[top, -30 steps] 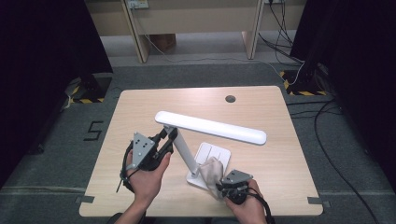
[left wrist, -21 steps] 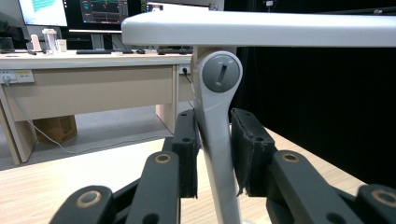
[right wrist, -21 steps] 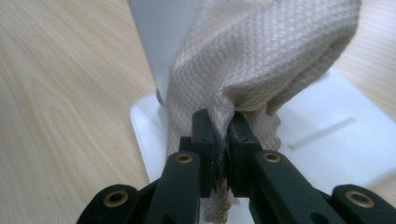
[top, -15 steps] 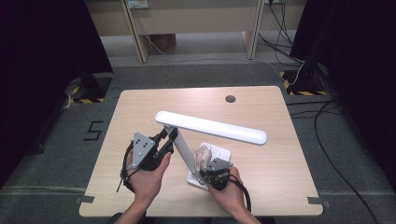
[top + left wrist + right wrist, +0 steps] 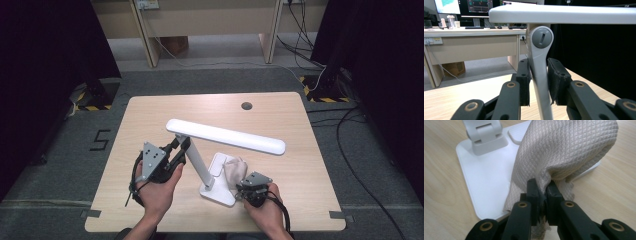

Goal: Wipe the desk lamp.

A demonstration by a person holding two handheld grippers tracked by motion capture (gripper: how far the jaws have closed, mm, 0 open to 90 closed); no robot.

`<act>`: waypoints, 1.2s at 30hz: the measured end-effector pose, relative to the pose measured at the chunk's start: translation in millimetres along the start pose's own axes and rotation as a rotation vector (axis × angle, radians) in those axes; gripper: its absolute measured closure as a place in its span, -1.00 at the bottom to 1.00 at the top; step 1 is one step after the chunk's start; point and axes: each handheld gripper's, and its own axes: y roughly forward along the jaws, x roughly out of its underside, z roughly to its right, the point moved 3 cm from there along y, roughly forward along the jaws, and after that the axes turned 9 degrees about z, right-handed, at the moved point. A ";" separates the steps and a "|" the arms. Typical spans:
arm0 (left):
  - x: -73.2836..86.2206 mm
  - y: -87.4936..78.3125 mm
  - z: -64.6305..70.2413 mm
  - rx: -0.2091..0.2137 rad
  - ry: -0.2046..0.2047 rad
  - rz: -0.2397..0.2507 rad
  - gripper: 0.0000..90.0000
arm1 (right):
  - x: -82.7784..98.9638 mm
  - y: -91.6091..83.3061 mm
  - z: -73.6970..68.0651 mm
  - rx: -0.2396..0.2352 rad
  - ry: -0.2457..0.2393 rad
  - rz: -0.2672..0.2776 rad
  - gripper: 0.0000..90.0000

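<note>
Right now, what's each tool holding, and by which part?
Left tool: the lamp, clamped on its upright arm just below the hinge. Right tool: the beige cloth, pinched at its bunched lower edge.

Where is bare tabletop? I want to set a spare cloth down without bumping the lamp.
Free: the far strip of the table around the round hole, and the right side beyond the lamp head. Crowded: the near middle, with the left gripper, lamp base, cloth and right gripper.

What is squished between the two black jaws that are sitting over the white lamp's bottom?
A beige cloth. In the right gripper view the right gripper pinches a fold of it, and the rest bunches over the lamp base. The high view shows that cloth on the base too.
</note>
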 end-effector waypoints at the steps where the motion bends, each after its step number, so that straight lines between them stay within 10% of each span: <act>1: 0.0 0.0 0.1 0.000 0.000 0.000 0.59 | -2.9 0.3 1.3 0.002 -0.001 0.008 0.87; 9: 0.3 -0.3 0.2 0.000 0.002 -0.001 0.59 | -46.1 35.6 -10.0 -0.044 -0.036 0.108 0.87; 17: 0.8 -0.3 -1.1 0.008 0.006 -0.002 0.59 | -57.9 71.3 -16.1 -0.077 -0.111 0.054 0.86; 36: 1.0 -0.5 -0.4 0.004 0.007 -0.003 0.59 | -10.9 22.0 22.1 0.021 -0.080 0.010 0.87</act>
